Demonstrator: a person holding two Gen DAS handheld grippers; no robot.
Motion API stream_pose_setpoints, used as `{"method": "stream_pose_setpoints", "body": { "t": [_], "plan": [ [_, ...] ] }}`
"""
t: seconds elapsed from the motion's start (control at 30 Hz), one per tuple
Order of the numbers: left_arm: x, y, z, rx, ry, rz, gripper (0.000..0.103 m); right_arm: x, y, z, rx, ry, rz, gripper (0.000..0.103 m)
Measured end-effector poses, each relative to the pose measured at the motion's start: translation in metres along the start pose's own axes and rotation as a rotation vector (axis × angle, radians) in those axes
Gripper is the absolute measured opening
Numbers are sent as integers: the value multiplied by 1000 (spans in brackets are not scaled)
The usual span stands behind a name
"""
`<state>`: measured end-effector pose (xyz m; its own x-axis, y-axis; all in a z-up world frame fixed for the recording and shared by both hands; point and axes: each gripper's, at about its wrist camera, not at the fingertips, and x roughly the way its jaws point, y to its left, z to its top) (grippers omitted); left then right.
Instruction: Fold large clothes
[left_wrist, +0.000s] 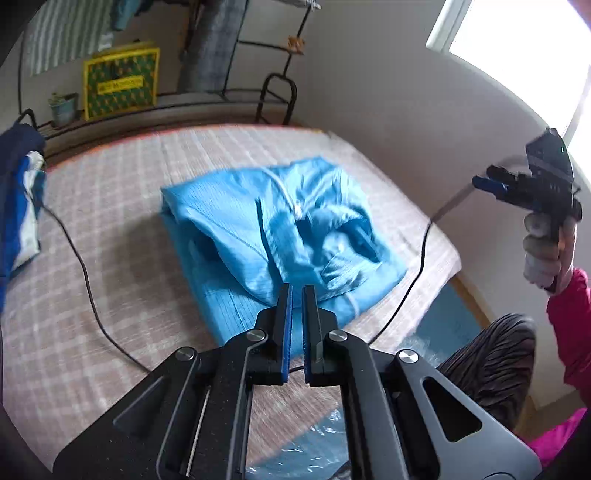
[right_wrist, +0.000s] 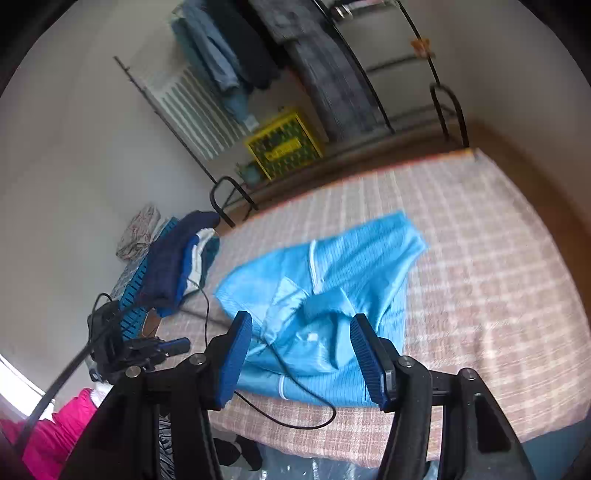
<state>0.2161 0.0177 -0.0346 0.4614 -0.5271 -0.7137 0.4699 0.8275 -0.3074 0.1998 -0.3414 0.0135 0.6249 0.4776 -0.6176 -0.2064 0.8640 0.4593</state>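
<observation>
Lying near the bed's (left_wrist: 110, 206) middle, the soft, light, sky-blue cloth jacket (left_wrist: 273, 236) needs edge grabs; left gripper (left_wrist: 297, 291) nearly closed, right gripper (right_wrist: 301, 332) wide, both empty.

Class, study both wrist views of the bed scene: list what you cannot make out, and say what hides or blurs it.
- Blue garment: motion blur in both views hides how neatly it is folded.
- Yellow box lettering: too small and blurred, left wrist view.
- Dark clothes pile: cut off by the left edge, left wrist view.
- Left gripper: fingers nearly together over the garment; contact with cloth unclear.
- Black cable: its end passes behind the right gripper.
</observation>
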Motion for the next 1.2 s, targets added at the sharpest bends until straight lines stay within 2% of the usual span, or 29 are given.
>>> {"method": "stream_pose_setpoints", "body": {
  "t": [0.23,0.3,0.37,0.43,0.57,0.67,0.73,0.8,0.9,0.93,1.03,1.2],
  "plan": [
    [-127,-48,34,19,-177,1,4,-98,48,15,-102,-187,-46,59],
    [-164,-62,44,21,-235,-6,15,-127,61,20,-131,-254,-61,59],
    [-196,-74,50,27,-298,-8,45,-151,72,24,-162,-318,-68,59],
    [-215,-83,53,41,-339,-2,50,-161,81,27,-189,-341,-79,59],
    [-202,-71,57,-36,-278,-74,51,-143,77,26,-159,-300,-102,61],
    [-162,-42,53,-178,-181,-139,51,-105,61,19,-107,-212,-111,61],
    [-136,-29,47,-215,-153,-117,51,-74,47,13,-76,-133,-98,61],
    [-104,-11,43,-245,-120,-53,51,-37,30,6,-40,-62,-107,61],
    [-53,25,32,-381,-38,-44,51,11,2,-5,8,14,-128,61],
    [-46,32,27,-413,-25,-38,51,23,-8,-7,33,34,-141,61],
    [-65,37,12,-431,-46,-19,51,29,-28,-6,88,40,-133,59],
    [-162,4,21,-324,-179,47,51,-18,-26,13,12,-50,-152,59]
  ]
}}
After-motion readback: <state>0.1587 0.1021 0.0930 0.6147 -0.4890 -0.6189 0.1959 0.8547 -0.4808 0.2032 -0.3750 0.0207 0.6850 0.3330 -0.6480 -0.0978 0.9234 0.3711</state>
